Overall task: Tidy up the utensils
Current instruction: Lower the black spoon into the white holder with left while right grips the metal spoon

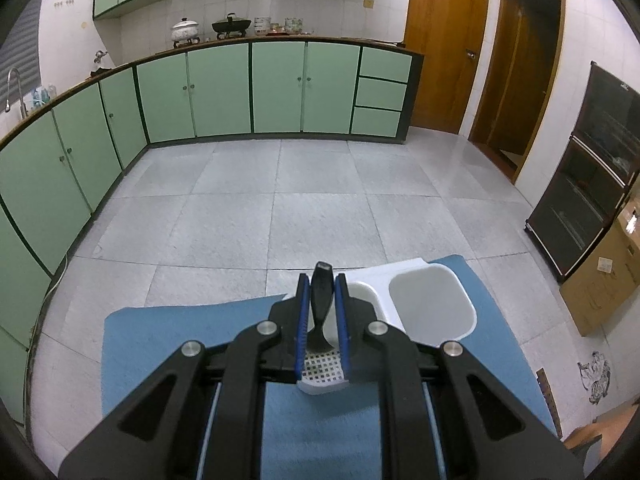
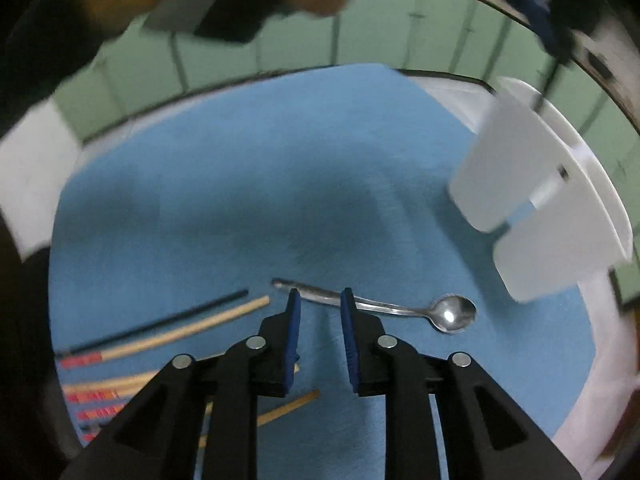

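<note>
Left gripper (image 1: 323, 282) clamps a black handle (image 1: 322, 296), upright over the holder (image 1: 432, 300).
Right gripper (image 2: 320, 298), parted and empty, hovers above the spoon (image 2: 384, 307), bowl pointing lower right.

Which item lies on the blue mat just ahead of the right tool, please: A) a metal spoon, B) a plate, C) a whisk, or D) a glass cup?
A: a metal spoon lies on the blue mat, its handle crossing just beyond the right tool, with chopsticks to its left.

blue mat (image 2: 248, 184), white organizer (image 1: 432, 300), silver spoon (image 2: 454, 314), black handle (image 1: 322, 288)
</note>
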Demonstrator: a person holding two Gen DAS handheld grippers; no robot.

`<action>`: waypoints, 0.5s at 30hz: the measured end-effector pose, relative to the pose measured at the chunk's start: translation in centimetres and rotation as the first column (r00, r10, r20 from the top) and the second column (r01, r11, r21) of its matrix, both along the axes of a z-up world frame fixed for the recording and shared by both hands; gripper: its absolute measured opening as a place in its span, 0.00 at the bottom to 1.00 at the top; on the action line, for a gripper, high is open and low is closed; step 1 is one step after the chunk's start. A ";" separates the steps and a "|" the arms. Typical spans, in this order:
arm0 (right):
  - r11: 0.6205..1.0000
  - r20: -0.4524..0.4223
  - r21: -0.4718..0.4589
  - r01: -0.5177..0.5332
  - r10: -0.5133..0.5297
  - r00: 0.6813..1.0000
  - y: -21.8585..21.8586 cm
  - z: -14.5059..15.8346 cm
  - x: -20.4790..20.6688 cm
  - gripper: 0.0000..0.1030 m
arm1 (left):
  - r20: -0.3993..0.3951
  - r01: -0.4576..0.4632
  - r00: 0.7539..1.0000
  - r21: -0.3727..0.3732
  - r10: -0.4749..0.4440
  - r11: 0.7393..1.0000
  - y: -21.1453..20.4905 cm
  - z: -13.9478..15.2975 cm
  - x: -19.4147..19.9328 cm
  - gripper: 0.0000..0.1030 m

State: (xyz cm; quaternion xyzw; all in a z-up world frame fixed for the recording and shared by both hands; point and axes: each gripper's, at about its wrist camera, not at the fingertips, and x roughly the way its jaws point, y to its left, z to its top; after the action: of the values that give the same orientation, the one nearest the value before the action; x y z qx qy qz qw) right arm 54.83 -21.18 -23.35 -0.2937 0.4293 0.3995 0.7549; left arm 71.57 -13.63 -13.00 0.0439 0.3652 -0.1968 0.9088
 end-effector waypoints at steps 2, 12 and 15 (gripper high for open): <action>0.998 0.032 -0.045 -0.049 0.050 0.998 0.8 -0.3 -0.7 0.25 | -0.001 0.003 1.000 0.009 -0.003 1.000 0.0 -0.3 0.0 0.11; 0.985 0.103 -0.135 -0.110 0.125 0.987 2.8 -2.5 -1.7 0.25 | -0.012 -0.010 1.000 0.017 0.010 1.000 -0.5 -0.5 0.6 0.11; 0.995 0.089 -0.078 -0.055 0.062 0.994 4.0 -2.5 -0.9 0.26 | -0.014 -0.016 1.000 0.021 0.016 1.000 -0.5 -0.6 0.8 0.11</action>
State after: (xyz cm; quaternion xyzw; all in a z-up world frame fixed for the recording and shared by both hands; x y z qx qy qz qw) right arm 53.92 -17.19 -25.86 -0.3525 0.4001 0.3911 0.7501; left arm 72.34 -14.10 -13.63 0.0489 0.3738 -0.1860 0.9073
